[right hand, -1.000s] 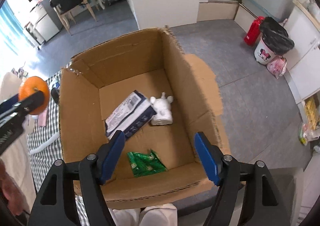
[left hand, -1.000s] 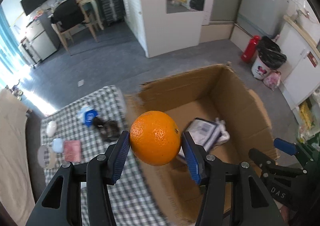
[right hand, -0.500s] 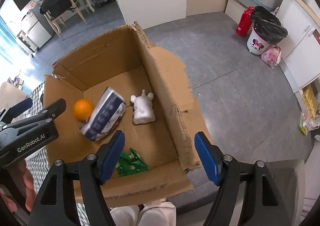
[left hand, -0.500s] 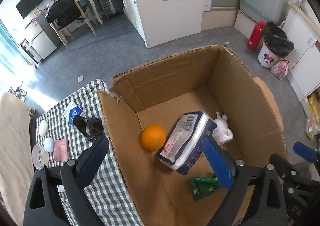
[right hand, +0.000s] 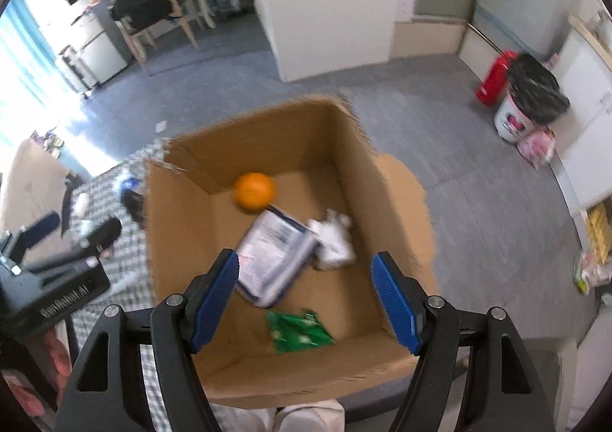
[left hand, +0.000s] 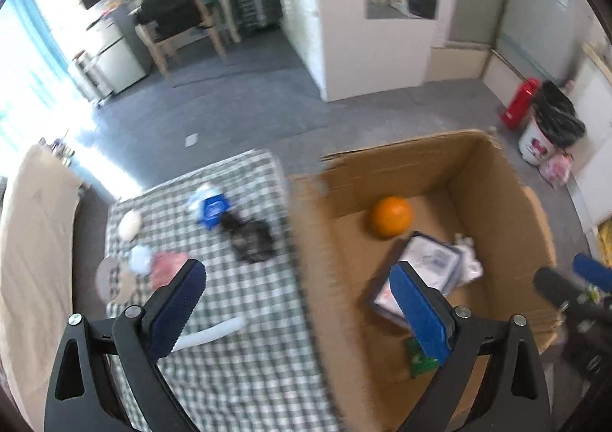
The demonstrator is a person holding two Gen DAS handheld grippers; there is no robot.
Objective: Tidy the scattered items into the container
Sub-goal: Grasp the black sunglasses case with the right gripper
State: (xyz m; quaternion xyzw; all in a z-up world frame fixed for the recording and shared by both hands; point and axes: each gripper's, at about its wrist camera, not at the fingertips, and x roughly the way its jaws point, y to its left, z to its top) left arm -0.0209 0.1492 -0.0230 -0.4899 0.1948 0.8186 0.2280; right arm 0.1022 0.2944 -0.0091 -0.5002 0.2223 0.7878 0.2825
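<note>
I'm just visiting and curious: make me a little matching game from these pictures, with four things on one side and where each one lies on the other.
Things:
1. orange
2. green packet
3. black cloth
4. red bottle

Places:
A. on the checked tablecloth
B. on the floor beside the bin
C. far end of the cardboard box
D. near end of the cardboard box

Pairs: 1-C, 2-D, 3-A, 4-B

A table covered by a green-and-white checked cloth (left hand: 244, 348) stood on grey carpeted floor (left hand: 237, 114). On the cloth lay a blue-and-white packet (left hand: 211, 207), a dark crumpled item (left hand: 250, 239), a white oval object (left hand: 130, 223), a pale blue item (left hand: 140, 258), a pink item (left hand: 168, 267), a tape roll (left hand: 111, 281) and a white strip (left hand: 210, 332). A cardboard box (left hand: 317, 279) stood just beside the cloth's right edge.
</note>
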